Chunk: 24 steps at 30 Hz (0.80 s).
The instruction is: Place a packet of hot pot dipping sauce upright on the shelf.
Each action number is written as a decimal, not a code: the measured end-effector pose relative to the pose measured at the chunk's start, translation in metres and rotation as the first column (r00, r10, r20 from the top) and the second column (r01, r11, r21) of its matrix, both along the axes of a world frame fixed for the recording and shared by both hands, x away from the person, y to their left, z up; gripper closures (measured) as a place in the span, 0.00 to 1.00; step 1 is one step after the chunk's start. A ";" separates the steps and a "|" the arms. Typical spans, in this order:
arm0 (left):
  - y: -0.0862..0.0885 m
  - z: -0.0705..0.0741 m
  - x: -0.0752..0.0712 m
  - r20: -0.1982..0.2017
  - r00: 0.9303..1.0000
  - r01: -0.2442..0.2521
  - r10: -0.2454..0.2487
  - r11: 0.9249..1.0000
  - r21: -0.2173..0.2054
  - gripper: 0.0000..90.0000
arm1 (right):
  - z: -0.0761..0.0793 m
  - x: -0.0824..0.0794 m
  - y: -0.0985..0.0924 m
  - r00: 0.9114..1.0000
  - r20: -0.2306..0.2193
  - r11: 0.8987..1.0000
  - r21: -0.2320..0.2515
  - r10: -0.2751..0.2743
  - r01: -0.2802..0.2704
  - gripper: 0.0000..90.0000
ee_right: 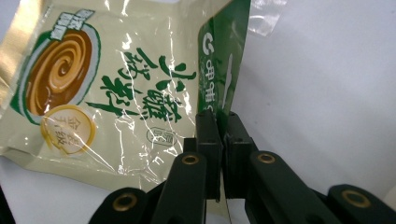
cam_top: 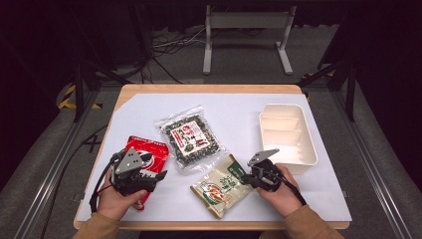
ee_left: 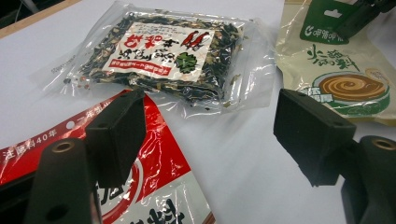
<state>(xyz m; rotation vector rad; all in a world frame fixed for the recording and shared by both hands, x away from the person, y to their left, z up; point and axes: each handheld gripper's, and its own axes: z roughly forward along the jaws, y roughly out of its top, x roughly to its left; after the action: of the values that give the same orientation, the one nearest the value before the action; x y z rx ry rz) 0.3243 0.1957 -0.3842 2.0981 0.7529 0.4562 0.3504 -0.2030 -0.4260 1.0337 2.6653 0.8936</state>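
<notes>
A beige and green sauce packet lies on the white table cover near the front. My right gripper is shut on its green top edge, jaws pressed together on the film. My left gripper stands open at the front left, over the red packet. From the left gripper view, one jaw hangs above the red packet and the other above bare table. A clear bag of dark dried food lies in the middle of the table, and beyond the left jaws the clear bag is untouched.
A white divided tray stands at the right, just beyond my right hand. The wooden table edge runs along the back. Cables and a metal stand lie on the floor behind.
</notes>
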 end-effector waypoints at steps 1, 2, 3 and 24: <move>0.000 0.000 0.000 0.000 1.000 0.000 0.000 1.000 0.000 0.29 | 0.001 0.000 -0.001 1.000 0.000 1.000 0.012 0.006 -0.006 0.98; 0.001 0.000 0.000 0.001 1.000 -0.002 0.002 1.000 0.000 0.29 | 0.001 0.001 -0.002 1.000 -0.005 1.000 0.020 0.009 -0.008 0.98; 0.001 0.000 0.001 0.000 1.000 -0.002 0.002 1.000 0.000 0.29 | 0.002 0.001 -0.002 1.000 -0.007 1.000 0.028 0.007 -0.007 0.98; 0.005 0.000 0.002 -0.007 1.000 -0.022 0.022 1.000 -0.015 0.29 | 0.040 0.000 -0.010 0.995 -0.041 0.988 0.130 0.086 -0.080 1.00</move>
<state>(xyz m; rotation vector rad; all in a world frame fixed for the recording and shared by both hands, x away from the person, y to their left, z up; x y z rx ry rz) 0.3258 0.2006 -0.3846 2.0805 0.7818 0.4543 0.3504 -0.2133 -0.3863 0.9873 2.7386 1.0823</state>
